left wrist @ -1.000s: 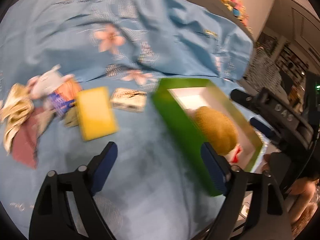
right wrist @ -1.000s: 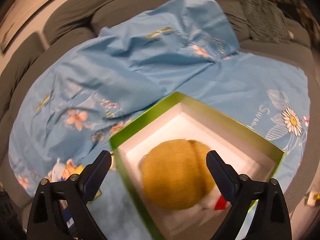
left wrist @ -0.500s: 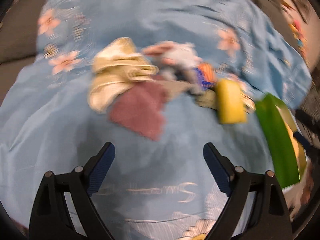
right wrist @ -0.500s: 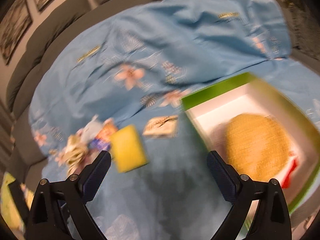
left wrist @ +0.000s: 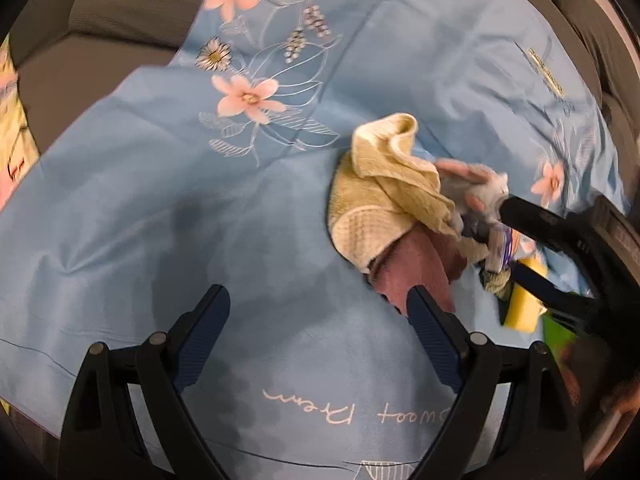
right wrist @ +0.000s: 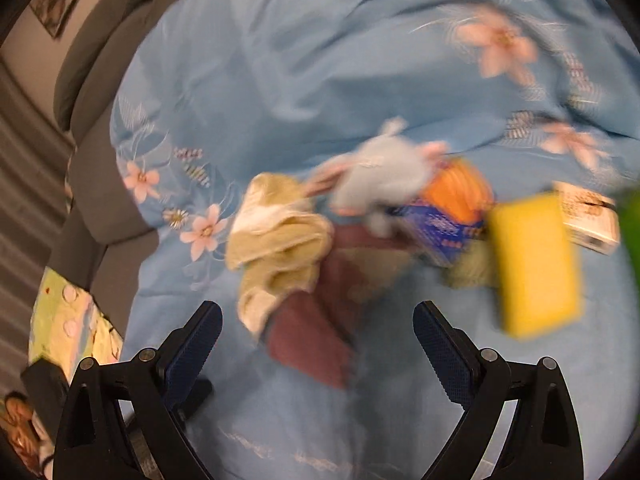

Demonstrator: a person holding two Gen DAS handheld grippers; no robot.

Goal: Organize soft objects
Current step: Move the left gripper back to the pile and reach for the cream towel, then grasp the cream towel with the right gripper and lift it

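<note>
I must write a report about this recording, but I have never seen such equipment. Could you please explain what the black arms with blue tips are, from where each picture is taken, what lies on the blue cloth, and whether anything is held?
The black arms are two hand-held grippers; a person carries one in each hand. Each has a wide-angle camera looking forward along its two fingers, so one picture comes from the left gripper and the other from the right gripper.

Both look down on a blue flowered sheet spread over a grey sofa. On the sheet lies a small pile: a yellow towel, a dark red cloth, a grey plush toy, an orange and blue packet, a yellow sponge and a small white box.

Both grippers are open and hold nothing. The right-hand picture is blurred.
</note>
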